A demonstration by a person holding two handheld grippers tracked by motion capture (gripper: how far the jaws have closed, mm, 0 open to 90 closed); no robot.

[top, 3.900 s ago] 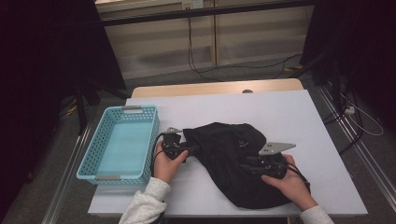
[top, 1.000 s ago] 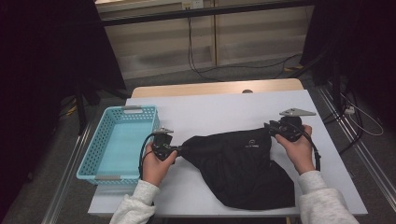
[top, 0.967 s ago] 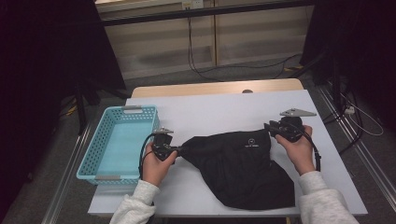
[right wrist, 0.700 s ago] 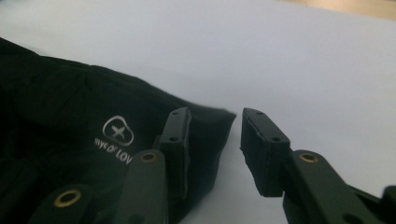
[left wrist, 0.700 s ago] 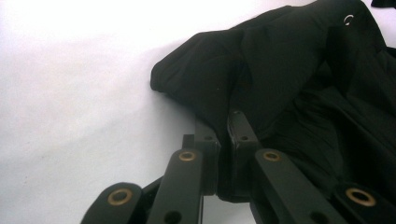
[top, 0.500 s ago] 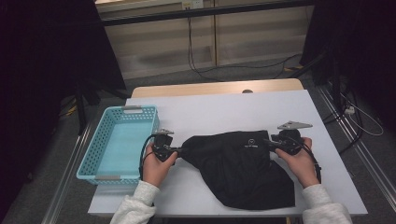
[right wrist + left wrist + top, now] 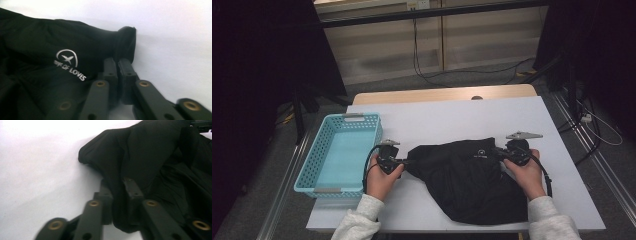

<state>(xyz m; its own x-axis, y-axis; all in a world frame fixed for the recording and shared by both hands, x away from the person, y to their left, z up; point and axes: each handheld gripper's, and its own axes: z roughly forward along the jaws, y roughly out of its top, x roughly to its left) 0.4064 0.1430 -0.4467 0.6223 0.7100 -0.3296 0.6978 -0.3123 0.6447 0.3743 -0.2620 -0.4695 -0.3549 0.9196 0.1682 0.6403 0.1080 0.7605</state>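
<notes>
I keep the black garment point(image 7: 472, 180) spread flat on the white counter point(image 7: 447, 120), a corner pinched in each tool so the cloth stays taut for folding. Left tool point(image 7: 402, 162) is clenched on its left edge; right tool point(image 7: 501, 152) — jaws just closing — on the right corner. Count: one garment, one blue basket point(image 7: 312, 172) to its left, two tools.

high: above, facing forward-down | gripper views: close, low, seemingly level | shared: black garment point(image 7: 472, 180)
</notes>
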